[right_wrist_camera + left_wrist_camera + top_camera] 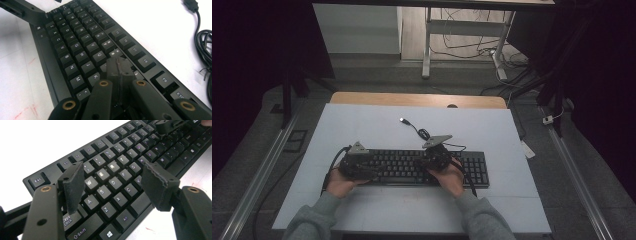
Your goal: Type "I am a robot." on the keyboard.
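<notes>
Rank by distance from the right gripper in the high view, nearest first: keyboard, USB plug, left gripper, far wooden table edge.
From the right gripper:
1. Keyboard: directly beneath it, mid-board.
2. Left gripper: to its left, over the keyboard's left end.
3. USB plug: beyond it on the white mat, at the cable's end. Close to the left gripper's distance; hard to call.
4. Wooden table edge: farthest, past the mat.
</notes>
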Available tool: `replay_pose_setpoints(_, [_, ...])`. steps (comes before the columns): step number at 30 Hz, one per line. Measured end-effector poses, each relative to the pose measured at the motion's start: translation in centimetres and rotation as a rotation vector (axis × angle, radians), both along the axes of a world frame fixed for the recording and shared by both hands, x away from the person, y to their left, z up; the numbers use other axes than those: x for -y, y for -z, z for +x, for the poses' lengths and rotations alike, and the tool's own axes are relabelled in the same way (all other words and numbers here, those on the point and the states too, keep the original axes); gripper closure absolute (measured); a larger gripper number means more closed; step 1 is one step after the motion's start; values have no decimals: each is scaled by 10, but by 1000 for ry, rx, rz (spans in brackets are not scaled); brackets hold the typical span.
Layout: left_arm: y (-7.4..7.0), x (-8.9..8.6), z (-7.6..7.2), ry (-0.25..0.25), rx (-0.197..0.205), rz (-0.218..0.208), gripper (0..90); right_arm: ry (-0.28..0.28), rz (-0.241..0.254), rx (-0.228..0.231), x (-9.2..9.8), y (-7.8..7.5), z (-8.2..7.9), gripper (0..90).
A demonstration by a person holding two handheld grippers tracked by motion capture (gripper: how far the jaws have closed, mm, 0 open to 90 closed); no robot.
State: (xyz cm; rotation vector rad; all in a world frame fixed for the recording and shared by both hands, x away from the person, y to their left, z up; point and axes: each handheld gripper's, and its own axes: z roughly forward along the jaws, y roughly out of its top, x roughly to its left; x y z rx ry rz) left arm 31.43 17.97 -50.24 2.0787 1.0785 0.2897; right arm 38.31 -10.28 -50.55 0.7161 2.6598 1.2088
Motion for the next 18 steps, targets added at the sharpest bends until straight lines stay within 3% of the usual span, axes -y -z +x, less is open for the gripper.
replay_pose_setpoints(18, [1, 0, 0, 0, 1, 2, 350, 11, -39, 1, -5, 10, 4, 900])
